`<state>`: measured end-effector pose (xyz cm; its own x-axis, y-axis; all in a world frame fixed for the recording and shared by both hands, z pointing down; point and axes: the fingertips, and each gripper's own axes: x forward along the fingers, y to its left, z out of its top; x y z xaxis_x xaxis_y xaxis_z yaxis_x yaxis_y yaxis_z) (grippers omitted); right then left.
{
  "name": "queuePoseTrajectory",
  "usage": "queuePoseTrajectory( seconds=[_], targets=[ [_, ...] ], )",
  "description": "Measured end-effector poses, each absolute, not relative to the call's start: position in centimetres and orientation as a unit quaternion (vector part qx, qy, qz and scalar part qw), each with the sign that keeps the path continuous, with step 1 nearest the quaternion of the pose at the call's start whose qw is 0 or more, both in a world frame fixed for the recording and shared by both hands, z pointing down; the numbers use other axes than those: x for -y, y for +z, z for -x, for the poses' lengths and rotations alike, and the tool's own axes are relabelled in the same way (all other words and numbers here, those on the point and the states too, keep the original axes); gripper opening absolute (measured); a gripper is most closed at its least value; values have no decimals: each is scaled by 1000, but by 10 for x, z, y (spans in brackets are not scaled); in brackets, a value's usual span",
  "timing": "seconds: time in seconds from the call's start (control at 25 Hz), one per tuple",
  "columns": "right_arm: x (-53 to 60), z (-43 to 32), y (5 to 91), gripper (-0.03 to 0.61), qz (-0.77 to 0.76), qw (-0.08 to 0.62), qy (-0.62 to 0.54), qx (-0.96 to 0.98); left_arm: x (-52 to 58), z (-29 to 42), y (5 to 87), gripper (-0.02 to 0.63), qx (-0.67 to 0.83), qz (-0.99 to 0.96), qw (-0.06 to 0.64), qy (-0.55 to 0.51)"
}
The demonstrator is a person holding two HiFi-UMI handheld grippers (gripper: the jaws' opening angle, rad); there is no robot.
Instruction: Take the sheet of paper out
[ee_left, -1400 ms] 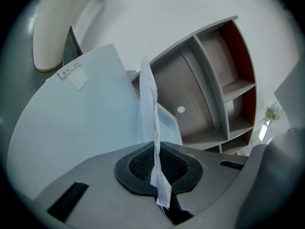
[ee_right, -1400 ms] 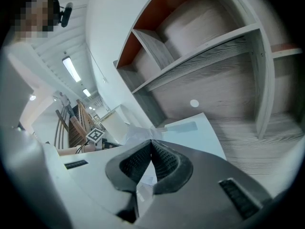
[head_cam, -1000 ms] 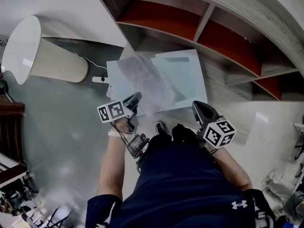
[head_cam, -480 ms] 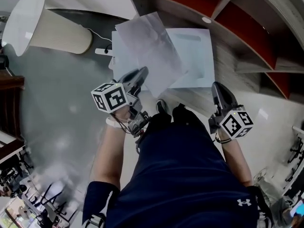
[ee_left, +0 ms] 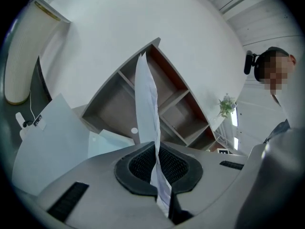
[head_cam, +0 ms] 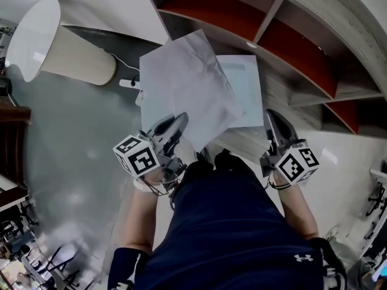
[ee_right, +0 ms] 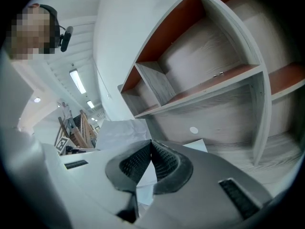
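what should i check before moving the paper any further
1. Left gripper clamped on the sheet of paper: ok.
2. Sheet's far edge free of the pale folder: ok, it stands in the air in the left gripper view.
3. Right gripper shut and holding nothing: ok.
4. Sheet smooth: not ok, creases show in the head view.
5. Lamp clear of the sheet: ok, apart on the left.

Sheet: white sheet of paper (head_cam: 187,80), faintly creased.
Pose: aloft, tilted, spread wide in front of me.
Grip: my left gripper (head_cam: 179,123) pinches its near edge.
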<state>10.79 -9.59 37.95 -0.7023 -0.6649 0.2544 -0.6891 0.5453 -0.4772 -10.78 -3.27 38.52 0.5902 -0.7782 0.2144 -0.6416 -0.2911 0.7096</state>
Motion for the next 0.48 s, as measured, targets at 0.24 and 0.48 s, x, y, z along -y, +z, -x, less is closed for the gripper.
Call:
queuePoseTrajectory(
  seconds=[0.24, 0.48],
  targets=[
    [96, -106, 369, 12, -390, 25, 254, 885, 23, 101, 373, 17, 429, -814, 382, -83],
    [97, -108, 362, 12, -392, 23, 250, 885, 21, 95, 359, 17, 412, -831, 363, -88]
  ],
)
